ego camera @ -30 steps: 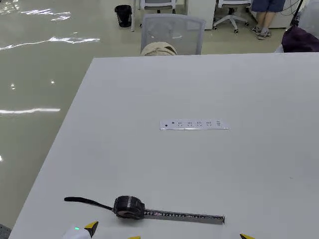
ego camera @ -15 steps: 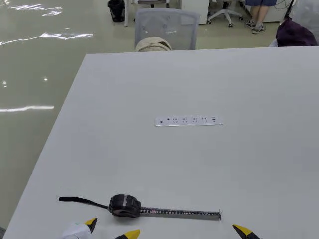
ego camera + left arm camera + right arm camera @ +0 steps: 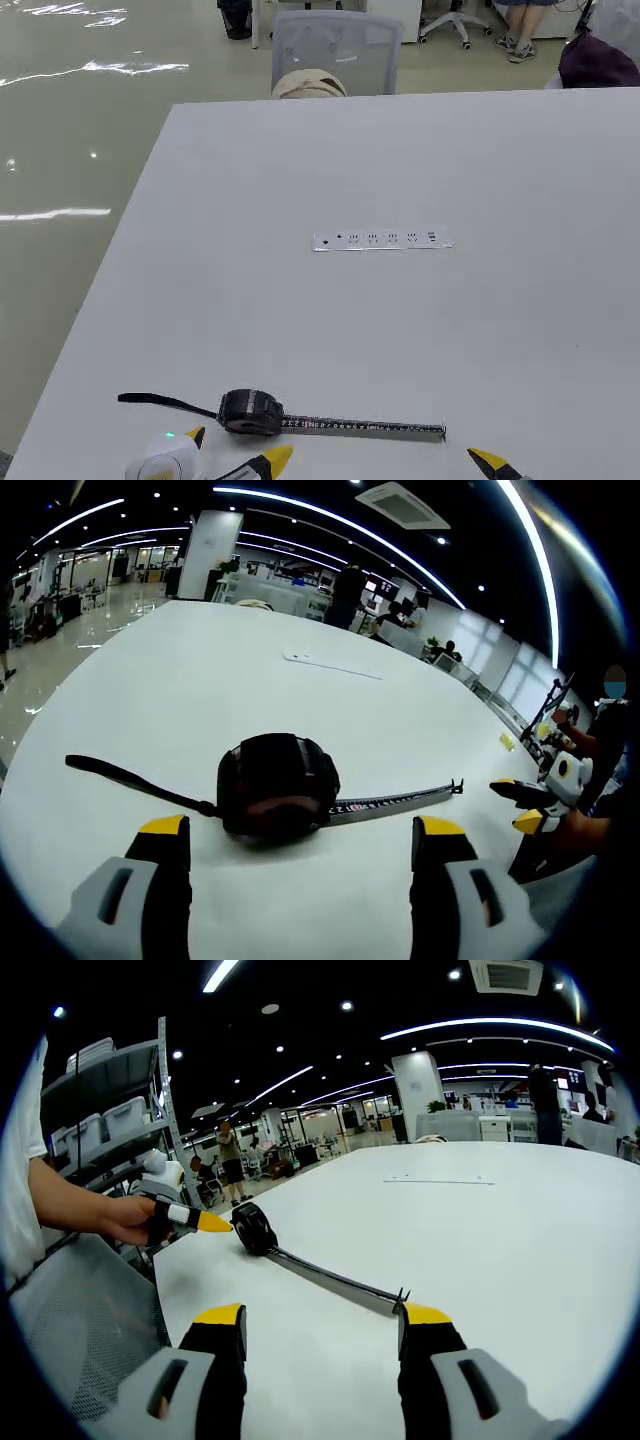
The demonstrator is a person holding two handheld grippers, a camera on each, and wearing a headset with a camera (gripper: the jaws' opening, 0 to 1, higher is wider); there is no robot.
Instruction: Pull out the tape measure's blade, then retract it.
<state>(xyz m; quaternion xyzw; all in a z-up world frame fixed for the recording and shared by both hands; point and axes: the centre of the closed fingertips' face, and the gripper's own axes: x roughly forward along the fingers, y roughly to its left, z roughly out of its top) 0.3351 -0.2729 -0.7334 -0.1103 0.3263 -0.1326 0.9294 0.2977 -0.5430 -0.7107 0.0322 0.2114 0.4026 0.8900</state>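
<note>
Tape measure lies at the near edge of the table, blade out rightward. Left gripper and right gripper gape wide, empty; an off-centre pinch could skid it sideways.

White counter, socket strip well ahead of the left tongs, grey mesh chair beyond, glossy floor to their left

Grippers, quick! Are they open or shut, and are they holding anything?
Left gripper: open, holding nothing; the tape measure sits just ahead.
Right gripper: open, holding nothing, near the blade tip.
</note>
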